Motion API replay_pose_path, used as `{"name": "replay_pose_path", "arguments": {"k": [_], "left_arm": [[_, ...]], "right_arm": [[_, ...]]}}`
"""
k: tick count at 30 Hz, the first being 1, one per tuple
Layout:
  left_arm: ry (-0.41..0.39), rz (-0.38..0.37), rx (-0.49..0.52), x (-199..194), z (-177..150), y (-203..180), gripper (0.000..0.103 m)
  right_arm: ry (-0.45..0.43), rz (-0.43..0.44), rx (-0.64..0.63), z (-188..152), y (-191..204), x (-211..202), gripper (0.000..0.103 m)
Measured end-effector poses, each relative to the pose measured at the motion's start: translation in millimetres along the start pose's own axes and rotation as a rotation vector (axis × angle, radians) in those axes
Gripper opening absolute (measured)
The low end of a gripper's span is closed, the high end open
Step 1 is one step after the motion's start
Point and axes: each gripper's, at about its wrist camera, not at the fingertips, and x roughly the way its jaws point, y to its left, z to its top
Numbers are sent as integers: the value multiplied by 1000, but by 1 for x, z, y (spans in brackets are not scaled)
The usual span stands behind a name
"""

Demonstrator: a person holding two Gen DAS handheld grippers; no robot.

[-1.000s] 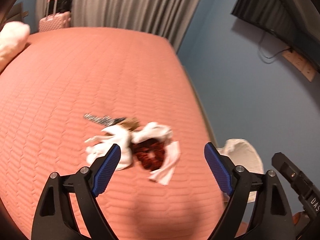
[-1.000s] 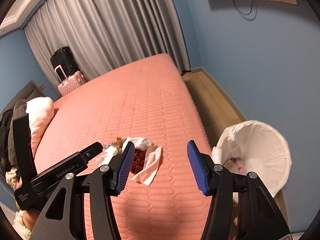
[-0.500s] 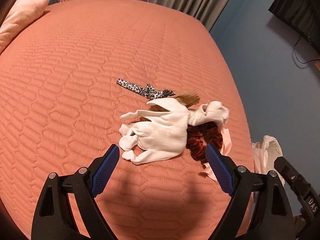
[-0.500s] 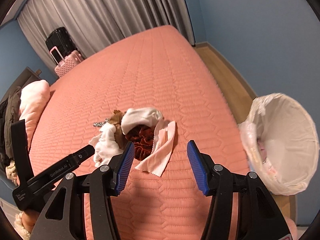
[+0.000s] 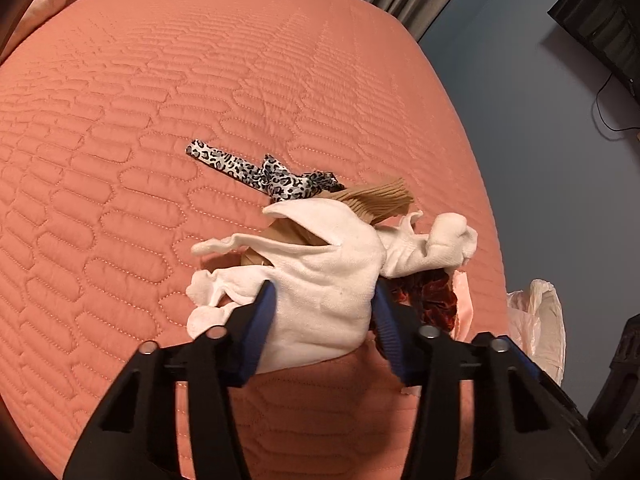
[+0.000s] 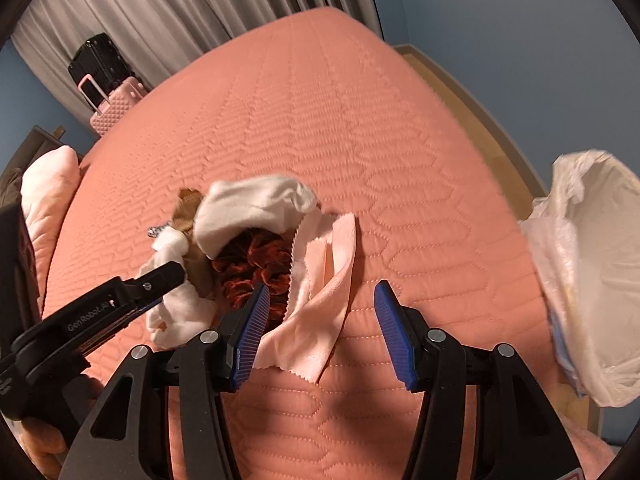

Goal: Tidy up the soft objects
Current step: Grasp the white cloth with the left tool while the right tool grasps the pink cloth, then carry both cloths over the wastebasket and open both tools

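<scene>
Where the salmon-pink quilted bed cover (image 5: 168, 128) carries a small heap of soft objects near its right edge, the left tool (image 5: 322, 312) is seen lowered onto a white knitted garment (image 5: 320, 276), its two blue ribbed pads set against either side of the fabric while the jaws are closing; the cloth bulges between them. Behind the white garment lie a tan ribbed sock (image 5: 380, 198) and a leopard-print fabric band (image 5: 256, 172), the band stretched out flat on the cover toward the left. A dark red velvet scrunchie (image 5: 434, 294) is partly covered by the garment's right end.

In the right wrist view, the right tool (image 6: 322, 316) is shown with its jaws spread partway, hovering low over a pale pink cloth strip with pinked edges (image 6: 320, 300). The strip lies between the blue pads, close against the left one and well apart from the right one, so that no grip is shown. The scrunchie (image 6: 252, 264) lies just beside the strip, and a second white garment (image 6: 252, 208) is draped over it. The left tool (image 6: 160, 280) enters from the lower left, its tip resting in white fabric.

A bin lined with a white plastic bag (image 6: 596, 280) stands beside the bed at the right; a pink hard-shell suitcase (image 6: 116, 108) stands by the grey curtains (image 6: 180, 12)
</scene>
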Motion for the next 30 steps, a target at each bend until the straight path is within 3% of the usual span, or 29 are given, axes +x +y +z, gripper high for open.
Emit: {"name": "replay_pose_path", "arguments": {"k": [1,3,5,9,11,16,23,30], "left_arm": [[2,-14,0,0,0,2,36],[8,-39,-2,-1,-2,6,19],[10,-56,-12,-3,-4,10,11],[6,-65,-9,-8,-8,12,6],[1,-65,-7,-12,-9,12,5],[-24,-69,-1,-29,-10,7,5],[-86,-104,41,-63,-8,-16,5],[-159,-167,127,-104,-7,-63,5]], "right_arm": [[9,0,3,-1,-1,6,48],[29,-1,2,-4,-1,15,39],[60,7,8,-8,-3,25,28],[74,0,15,-15,-4,36,20],[81,4,8,-16,-3,35,3],[63,4,2,-16,-3,20,3],[-57,19,-13,-4,3,-37,3],[-191,53,-15,10,2,-110,3]]}}
